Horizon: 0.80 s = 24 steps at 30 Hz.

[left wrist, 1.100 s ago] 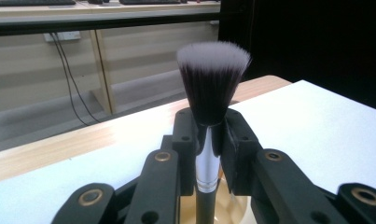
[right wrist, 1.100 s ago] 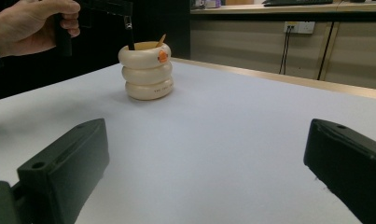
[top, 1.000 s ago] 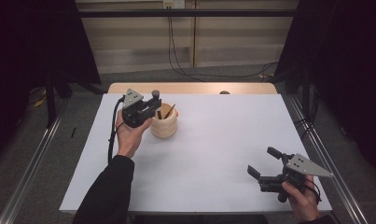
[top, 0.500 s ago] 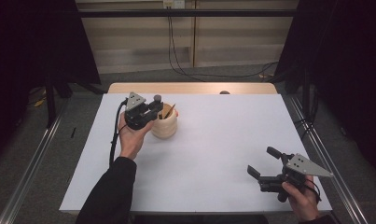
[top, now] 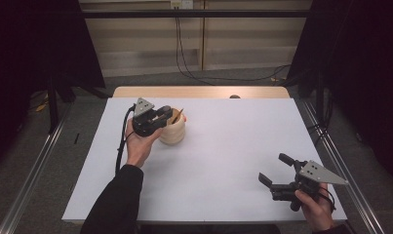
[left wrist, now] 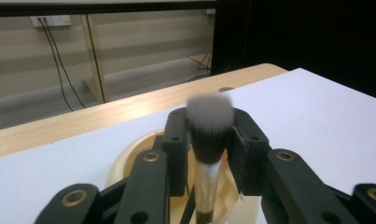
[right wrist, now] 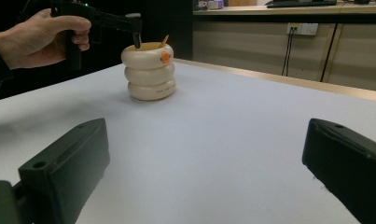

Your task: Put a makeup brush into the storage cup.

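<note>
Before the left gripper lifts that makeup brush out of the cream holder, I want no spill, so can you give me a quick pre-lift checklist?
1. Left gripper jaws either side of the makeup brush: ok, they flank it just below the bristle head.
2. Grip firm on the brush: cannot tell; the pads look close against it, but contact is unclear.
3. Brush upright in the holder: ok, it rises roughly straight between the jaws.
4. Other item in the holder: not ok; a thin wooden stick leans in the same cup and might catch.
5. Holder steadied: not ok; the right gripper is open and far off near the table's front edge.
</note>
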Tool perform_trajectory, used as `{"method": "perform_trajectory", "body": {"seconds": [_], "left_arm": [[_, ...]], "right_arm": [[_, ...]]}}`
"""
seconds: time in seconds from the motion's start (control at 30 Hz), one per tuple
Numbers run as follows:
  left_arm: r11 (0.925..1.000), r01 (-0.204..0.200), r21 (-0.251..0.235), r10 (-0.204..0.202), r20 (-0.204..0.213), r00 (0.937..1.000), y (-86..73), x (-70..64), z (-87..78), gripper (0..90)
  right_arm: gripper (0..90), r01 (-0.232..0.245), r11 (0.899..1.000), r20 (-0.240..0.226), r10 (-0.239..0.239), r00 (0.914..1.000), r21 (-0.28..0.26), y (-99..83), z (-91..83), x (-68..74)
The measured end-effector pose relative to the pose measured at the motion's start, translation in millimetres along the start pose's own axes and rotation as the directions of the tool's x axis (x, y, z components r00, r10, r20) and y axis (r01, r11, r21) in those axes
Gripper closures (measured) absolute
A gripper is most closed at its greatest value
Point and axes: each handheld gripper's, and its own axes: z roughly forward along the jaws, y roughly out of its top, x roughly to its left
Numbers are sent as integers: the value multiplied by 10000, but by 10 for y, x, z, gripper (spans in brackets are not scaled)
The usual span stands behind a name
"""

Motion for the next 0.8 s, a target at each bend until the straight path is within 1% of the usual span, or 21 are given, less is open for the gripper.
{"method": "perform_trajectory", "body": {"seconds": [0.03,0.07,0.13,0.17,0.2,0.27,0.3,0.37,0.4,0.43,0.47,0.5,0.57,0.6,0.63,0.67,0.7,0.77,0.8], "left_arm": [[10000,61,10,-61,84,9999,-6,4,3,676],[9999,121,48,-121,53,9999,-9,7,5,664],[10000,82,-51,-81,147,9999,-9,7,7,630],[10000,70,-36,-70,59,10000,-7,7,6,606],[9998,198,-49,-198,-9,9998,-9,3,10,574],[9999,128,-49,-129,-115,9999,-15,7,15,502],[9997,220,-118,-221,-75,9997,-17,8,14,474],[9995,209,-234,-213,-164,9996,-18,9,8,442],[9994,232,-245,-235,-120,9997,-16,12,8,417],[9992,277,-286,-280,-110,9995,-15,8,9,375],[9993,219,-299,-224,-163,9996,-15,6,8,345],[9993,256,-263,-259,-146,9996,-16,9,9,323],[9996,228,-182,-233,-291,9993,-23,6,12,259],[9997,213,-146,-216,-209,9995,-30,6,22,236],[9998,184,13,-183,-373,9991,-37,-5,26,200],[9999,114,46,-112,-392,9992,-41,-6,28,148],[10000,42,59,-41,-286,9996,-44,0,23,119],[10000,97,-23,-97,-281,9996,-45,2,24,73],[9999,111,-28,-112,-281,9995,-41,6,21,52]], "right_arm": [[6,23,10000,-10,-23,10000,-8,1,0,-2],[7,10,10000,-20,-10,10000,-2,0,0,0],[7,-62,10000,-71,62,10000,24,0,4,0],[7,-57,10000,-84,57,9999,23,-1,4,0],[7,-30,10000,-111,30,9999,47,-2,6,-2],[6,32,10000,-95,-32,10000,81,-5,3,-12],[6,9,10000,-75,-9,10000,68,-5,3,-12],[6,4,10000,-113,-3,9999,62,-5,4,-15],[6,29,9999,-119,-27,9999,100,-6,-1,-20],[6,53,9999,-125,-52,9999,104,-6,1,-24],[5,1,10000,-94,0,10000,70,-6,8,-19],[5,-9,10000,-61,10,10000,72,-6,9,-21],[4,-84,10000,-70,84,9999,52,-7,13,-21],[3,-101,9999,-75,102,9999,73,-7,10,-24],[2,-95,9999,-62,96,9999,82,-6,10,-28],[0,-176,9998,6,176,9998,65,-8,15,-28],[0,-157,9998,13,157,9999,92,-10,16,-32],[0,-78,9999,-46,79,10000,105,-16,21,-49],[0,-215,9997,4,215,9998,83,-15,22,-43]]}}
